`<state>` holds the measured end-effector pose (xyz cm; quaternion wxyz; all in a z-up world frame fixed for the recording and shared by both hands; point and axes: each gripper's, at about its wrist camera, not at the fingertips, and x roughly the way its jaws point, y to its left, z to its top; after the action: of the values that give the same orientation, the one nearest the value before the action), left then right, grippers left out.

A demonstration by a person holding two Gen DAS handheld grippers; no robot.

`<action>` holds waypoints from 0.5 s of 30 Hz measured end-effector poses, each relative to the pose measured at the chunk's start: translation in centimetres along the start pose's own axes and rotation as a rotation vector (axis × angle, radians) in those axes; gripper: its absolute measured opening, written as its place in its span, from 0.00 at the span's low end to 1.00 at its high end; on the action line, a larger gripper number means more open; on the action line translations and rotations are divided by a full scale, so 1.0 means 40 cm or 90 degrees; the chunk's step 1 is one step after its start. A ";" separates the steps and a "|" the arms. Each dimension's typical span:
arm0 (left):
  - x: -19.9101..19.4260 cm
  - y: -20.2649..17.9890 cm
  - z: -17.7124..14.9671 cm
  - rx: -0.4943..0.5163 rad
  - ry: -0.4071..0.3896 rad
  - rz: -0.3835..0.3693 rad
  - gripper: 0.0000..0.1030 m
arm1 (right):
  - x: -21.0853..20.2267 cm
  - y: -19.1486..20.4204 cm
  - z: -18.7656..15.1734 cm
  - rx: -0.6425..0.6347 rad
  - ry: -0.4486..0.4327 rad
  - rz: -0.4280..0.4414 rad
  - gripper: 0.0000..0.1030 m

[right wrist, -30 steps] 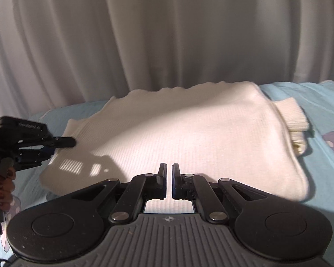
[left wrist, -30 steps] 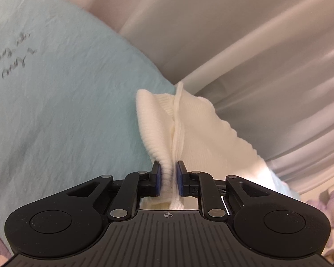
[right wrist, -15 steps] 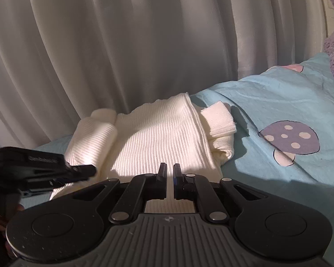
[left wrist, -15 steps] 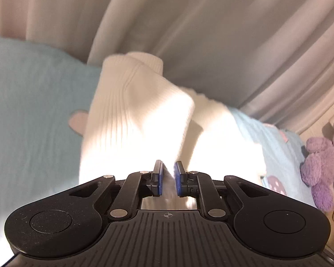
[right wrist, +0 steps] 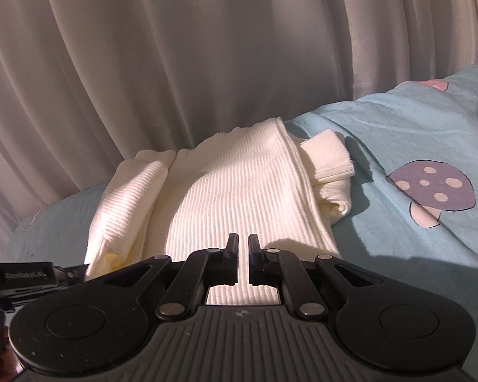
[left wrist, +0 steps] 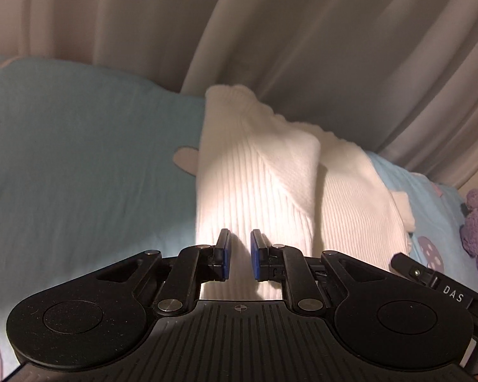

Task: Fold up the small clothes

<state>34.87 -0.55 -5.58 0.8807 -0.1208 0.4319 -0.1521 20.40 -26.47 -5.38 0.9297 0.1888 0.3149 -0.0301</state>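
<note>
White ribbed sweater [left wrist: 264, 191] lies folded on the blue mushroom-print bed sheet [right wrist: 414, 133], against the curtain [right wrist: 175, 63].

Left gripper [left wrist: 239, 253] fingers are easing apart, empty above the knit; right gripper [right wrist: 242, 259] fingers are clenched, grasping nothing, over the sweater's near edge.

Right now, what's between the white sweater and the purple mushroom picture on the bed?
Only bare blue bedsheet, partly in shadow. The right wrist view shows it: the white sweater ends at its folded sleeve, then plain sheet runs to the mushroom print.
</note>
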 end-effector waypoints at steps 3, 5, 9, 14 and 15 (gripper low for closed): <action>0.040 -0.022 -0.036 0.016 -0.003 -0.040 0.16 | 0.015 0.016 -0.002 -0.016 0.023 0.012 0.06; 0.042 -0.026 -0.034 0.017 0.000 -0.043 0.17 | 0.024 0.021 0.005 -0.015 0.039 0.028 0.07; 0.003 0.052 0.000 -0.058 0.037 -0.072 0.20 | 0.056 0.018 0.048 0.043 0.078 0.124 0.32; -0.056 0.108 0.022 -0.073 -0.029 0.018 0.35 | 0.150 0.040 0.105 0.132 0.148 0.253 0.43; -0.053 0.112 0.025 -0.071 -0.029 0.032 0.35 | 0.175 0.052 0.112 0.130 0.163 0.262 0.43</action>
<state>35.17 4.44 -5.01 0.8859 -0.1620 0.4223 -0.1031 28.93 -25.76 -5.59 0.8450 0.3440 0.3802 0.1518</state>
